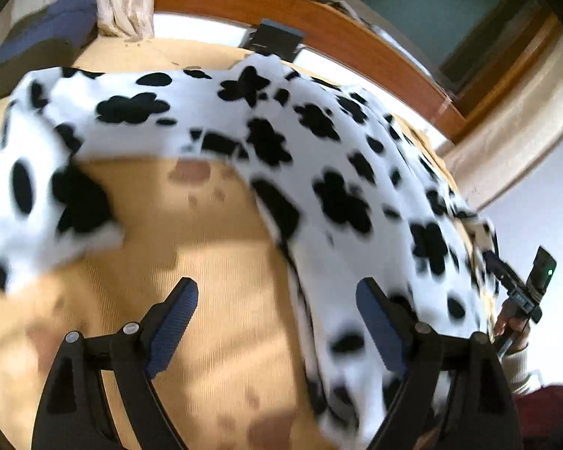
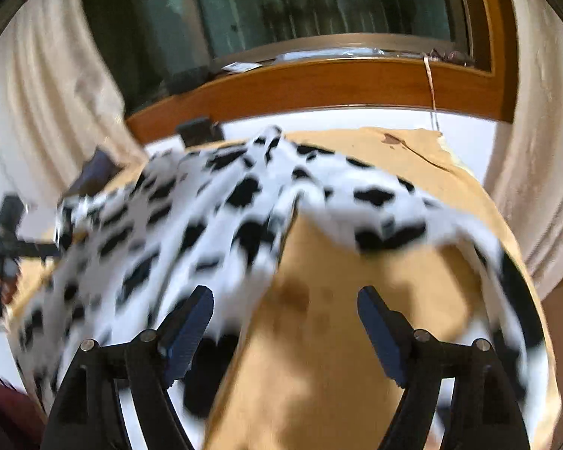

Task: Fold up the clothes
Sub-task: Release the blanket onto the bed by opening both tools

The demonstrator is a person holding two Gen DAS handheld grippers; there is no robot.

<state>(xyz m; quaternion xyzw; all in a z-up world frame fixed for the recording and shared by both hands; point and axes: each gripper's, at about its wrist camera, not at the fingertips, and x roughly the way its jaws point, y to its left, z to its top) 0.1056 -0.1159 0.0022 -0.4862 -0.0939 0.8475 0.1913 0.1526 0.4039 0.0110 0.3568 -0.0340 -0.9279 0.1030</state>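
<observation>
- two claws, both spread wide, nothing between the pads: left claw [image 1: 276,322], right claw [image 2: 283,328].
- spotted black-and-white garment [image 1: 281,138] spread over tan-covered tabletop [image 1: 206,255], draped past its near edge.
- blurred, probably a sleeve [image 2: 386,213] lying ahead of right claw.
- curtain [image 2: 48,112] and wooden window sill [image 2: 319,82] behind.

The garment [image 1: 266,138] looks like soft, fleecy cloth, matt. Under it, the tan cover [image 1: 214,247] is ribbed fabric. Behind it, the window frame [image 1: 319,33] is glossy wood.
</observation>
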